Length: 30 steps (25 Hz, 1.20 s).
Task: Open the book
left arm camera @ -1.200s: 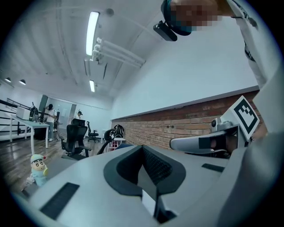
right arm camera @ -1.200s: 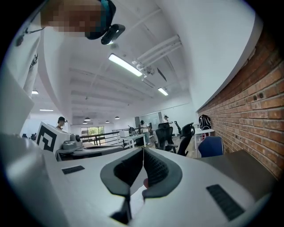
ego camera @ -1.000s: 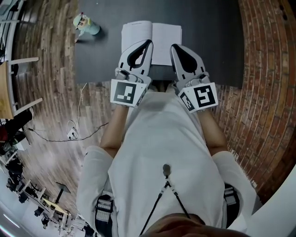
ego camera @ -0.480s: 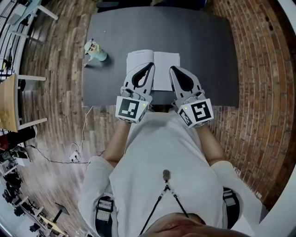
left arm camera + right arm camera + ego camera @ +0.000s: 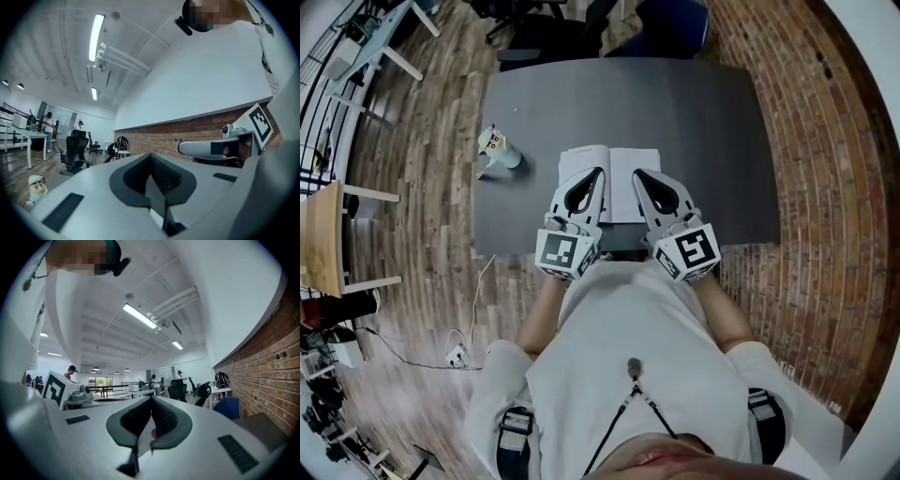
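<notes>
Left claw [image 5: 592, 175] and right claw [image 5: 639, 175] both pinched shut, empty, side by side. Just beyond and beneath their tips, book [image 5: 619, 183] already open, flat on grey table [image 5: 712, 122]. Probably light, pages thin, floppy, tearable; best pinched at an outer page edge.

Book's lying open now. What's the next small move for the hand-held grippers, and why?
Probably draw both back and stop. The book lies open on the table, and the left hand-held gripper and right hand-held gripper are shut on nothing, so the job looks done.
</notes>
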Motion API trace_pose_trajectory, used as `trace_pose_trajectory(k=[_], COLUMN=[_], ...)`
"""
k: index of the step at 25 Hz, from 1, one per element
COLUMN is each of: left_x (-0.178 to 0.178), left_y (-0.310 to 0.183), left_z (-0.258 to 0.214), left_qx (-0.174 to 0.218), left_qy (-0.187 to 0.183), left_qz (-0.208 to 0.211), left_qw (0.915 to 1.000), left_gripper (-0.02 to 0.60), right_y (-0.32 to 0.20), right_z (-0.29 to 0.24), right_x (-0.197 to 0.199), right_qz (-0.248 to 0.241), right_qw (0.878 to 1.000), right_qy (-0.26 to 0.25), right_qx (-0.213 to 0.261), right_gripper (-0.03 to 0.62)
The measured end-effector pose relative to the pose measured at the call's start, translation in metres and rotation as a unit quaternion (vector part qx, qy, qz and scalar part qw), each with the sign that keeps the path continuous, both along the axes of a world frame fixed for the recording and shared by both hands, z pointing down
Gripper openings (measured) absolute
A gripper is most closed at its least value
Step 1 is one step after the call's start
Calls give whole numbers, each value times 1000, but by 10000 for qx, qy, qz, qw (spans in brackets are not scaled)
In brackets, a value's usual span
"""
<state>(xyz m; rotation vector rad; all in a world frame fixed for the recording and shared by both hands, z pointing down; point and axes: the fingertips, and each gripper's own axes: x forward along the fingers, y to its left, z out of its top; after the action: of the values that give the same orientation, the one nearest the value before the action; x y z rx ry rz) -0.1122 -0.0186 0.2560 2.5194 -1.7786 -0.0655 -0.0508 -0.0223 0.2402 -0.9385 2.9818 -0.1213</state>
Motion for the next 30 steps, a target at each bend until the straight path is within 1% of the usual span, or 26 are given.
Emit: trace_pose_trajectory(k=[7, 13, 19, 30], left_x=[-6, -3, 0, 3], left_y=[-2, 2, 6, 21], left_z=[-4, -2, -1, -4], left_qx=[23, 22, 66, 98], left_qy=[66, -2, -136, -62], left_qz=[-27, -16, -15, -30], left_qw=[10000, 10000, 9999, 9999], left_gripper=[21, 21, 21, 21], right_y=[1, 6, 10, 24], right_z=[-4, -3, -3, -7], right_x=[-1, 0, 0, 1], right_qz=[-18, -51, -88, -136], right_qw=[10000, 10000, 9999, 9998], right_qy=[6, 20, 27, 34], right_qx=[4, -18, 60, 105], right_gripper=[35, 35, 35, 35])
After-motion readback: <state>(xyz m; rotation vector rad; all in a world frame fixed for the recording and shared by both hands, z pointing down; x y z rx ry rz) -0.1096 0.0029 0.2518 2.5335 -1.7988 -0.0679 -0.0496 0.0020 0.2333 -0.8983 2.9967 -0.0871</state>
